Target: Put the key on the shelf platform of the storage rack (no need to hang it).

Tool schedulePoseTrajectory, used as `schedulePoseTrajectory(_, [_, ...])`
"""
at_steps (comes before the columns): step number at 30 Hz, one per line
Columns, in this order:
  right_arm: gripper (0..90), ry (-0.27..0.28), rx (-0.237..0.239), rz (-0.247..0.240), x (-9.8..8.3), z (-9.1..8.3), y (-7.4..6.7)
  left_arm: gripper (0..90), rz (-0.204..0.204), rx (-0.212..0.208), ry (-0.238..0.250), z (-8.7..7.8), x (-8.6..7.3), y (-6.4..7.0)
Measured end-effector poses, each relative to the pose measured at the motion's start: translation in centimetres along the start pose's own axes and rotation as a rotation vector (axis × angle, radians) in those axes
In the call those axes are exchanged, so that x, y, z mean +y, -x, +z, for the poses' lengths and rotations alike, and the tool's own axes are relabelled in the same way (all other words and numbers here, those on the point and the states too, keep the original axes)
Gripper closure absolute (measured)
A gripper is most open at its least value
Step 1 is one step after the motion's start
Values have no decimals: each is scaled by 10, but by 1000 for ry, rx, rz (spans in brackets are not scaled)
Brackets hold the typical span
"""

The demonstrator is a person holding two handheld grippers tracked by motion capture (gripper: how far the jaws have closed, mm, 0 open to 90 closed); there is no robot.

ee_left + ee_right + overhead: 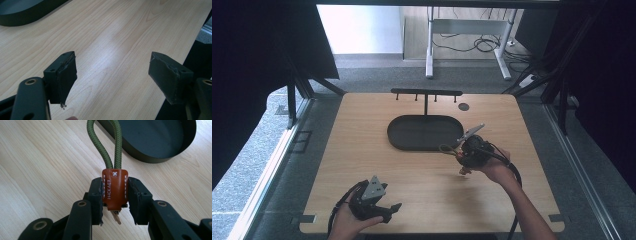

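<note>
Two grippers: in the high view the right gripper (pixel 466 148), clamped on a key fob (pixel 451 149), sits just beside the oval tray (pixel 422 133); the hook rack (pixel 426 93) stands beyond it. Left gripper view: left gripper (pixel 112 75) gapes wide, holding nothing. Right gripper view: the fob's green cord loop (pixel 110 145) points away, toward the tray.

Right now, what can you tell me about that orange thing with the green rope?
It is a key fob: a small orange-brown leather sleeve with white stitching, a stitched cross and stamped letters. A green braided cord loop rises from its top, and something pale pokes out underneath. The right gripper is shut on its sides, holding it above the wooden table, near the dark oval tray.
</note>
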State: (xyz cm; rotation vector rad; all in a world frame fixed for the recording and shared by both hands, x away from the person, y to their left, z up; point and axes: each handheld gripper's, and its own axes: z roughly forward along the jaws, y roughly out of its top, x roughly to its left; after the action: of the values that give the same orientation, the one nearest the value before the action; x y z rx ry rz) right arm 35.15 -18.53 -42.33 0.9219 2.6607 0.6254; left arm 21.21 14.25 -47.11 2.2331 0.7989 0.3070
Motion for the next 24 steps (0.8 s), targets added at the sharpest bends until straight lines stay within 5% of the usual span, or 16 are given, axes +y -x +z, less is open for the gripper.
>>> schedulePoseTrajectory(24, [663,-11,-5,-19,12,3,-5,228,-2,-3,-7,2,0,0])
